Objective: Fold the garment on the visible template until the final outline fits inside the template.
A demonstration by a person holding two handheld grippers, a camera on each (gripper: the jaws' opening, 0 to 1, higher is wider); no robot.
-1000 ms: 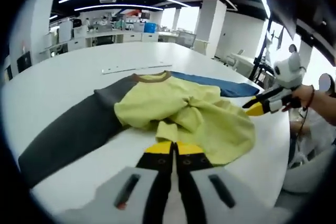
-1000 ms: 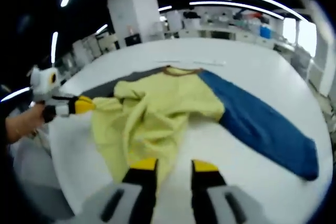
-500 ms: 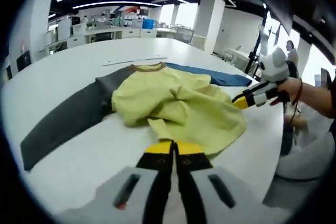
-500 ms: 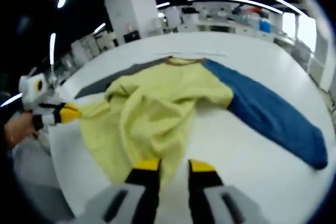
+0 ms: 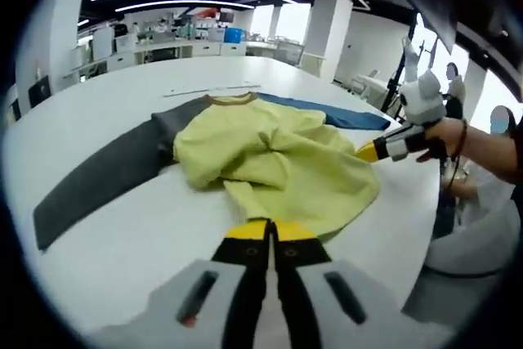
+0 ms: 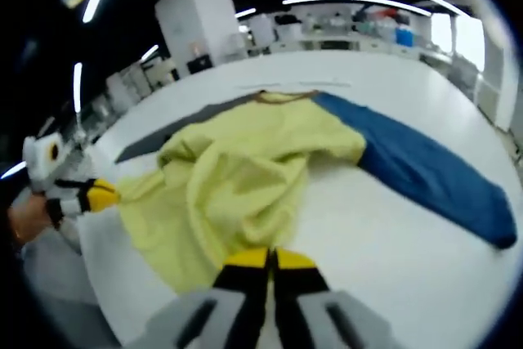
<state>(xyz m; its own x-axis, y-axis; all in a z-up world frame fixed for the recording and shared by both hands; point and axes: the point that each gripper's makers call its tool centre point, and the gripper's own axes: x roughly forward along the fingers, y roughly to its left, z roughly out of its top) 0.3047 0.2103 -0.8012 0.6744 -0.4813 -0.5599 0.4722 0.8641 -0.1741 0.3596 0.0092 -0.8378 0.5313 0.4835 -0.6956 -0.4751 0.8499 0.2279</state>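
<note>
- One white table (image 5: 106, 226) carries everything, left wide so sleeves can spread.
- Garment (image 5: 270, 161) lies mid-table: yellow body rumpled, grey sleeve (image 5: 98, 185) toward 8 o'clock in the left gripper view, blue sleeve (image 6: 425, 169) toward 3 o'clock in the right gripper view; template not discernible.
- Left gripper (image 5: 268, 236): jaws together on the yellow hem, likely to lift it.
- Right gripper (image 6: 270, 261): jaws closed at the hem's other corner.
</note>
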